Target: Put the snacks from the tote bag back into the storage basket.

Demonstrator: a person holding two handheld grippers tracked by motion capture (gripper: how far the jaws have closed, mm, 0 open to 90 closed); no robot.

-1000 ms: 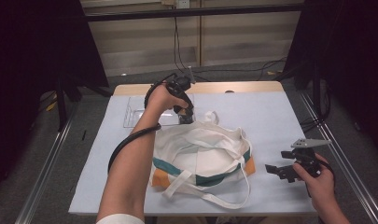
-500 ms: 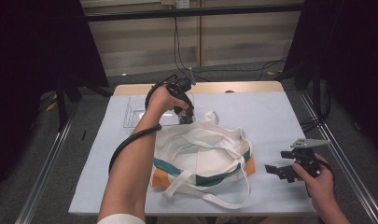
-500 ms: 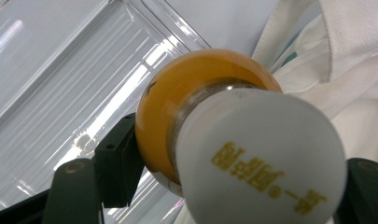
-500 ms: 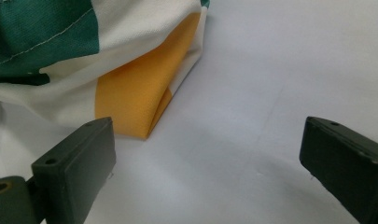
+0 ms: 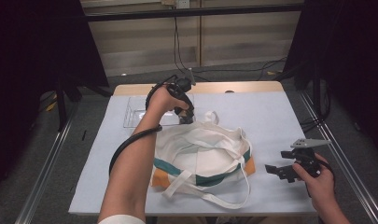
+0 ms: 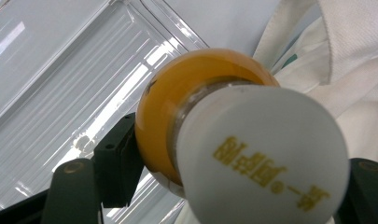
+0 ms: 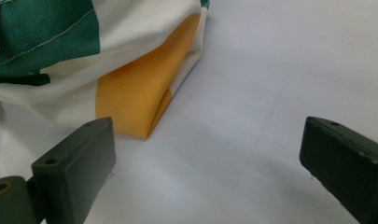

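While the left gripper (image 5: 185, 117) clamps an orange bottle (image 6: 186, 98) by its neck under the white cap (image 6: 266, 154), it sits upper centre of the high view, between the clear tray (image 5: 135, 112) and the tote bag (image 5: 203, 156). Right gripper (image 5: 282, 171), lower right, jaws released wide, nothing between them, near the bag's orange corner (image 7: 140, 93).

Orange bottle (image 6: 177, 107) with white cap (image 6: 261, 158), gold lettering. Cream bag (image 5: 200, 149), green band and orange corner. Pale blue-grey counter (image 5: 280, 112), clear tray (image 5: 135, 112) far left.
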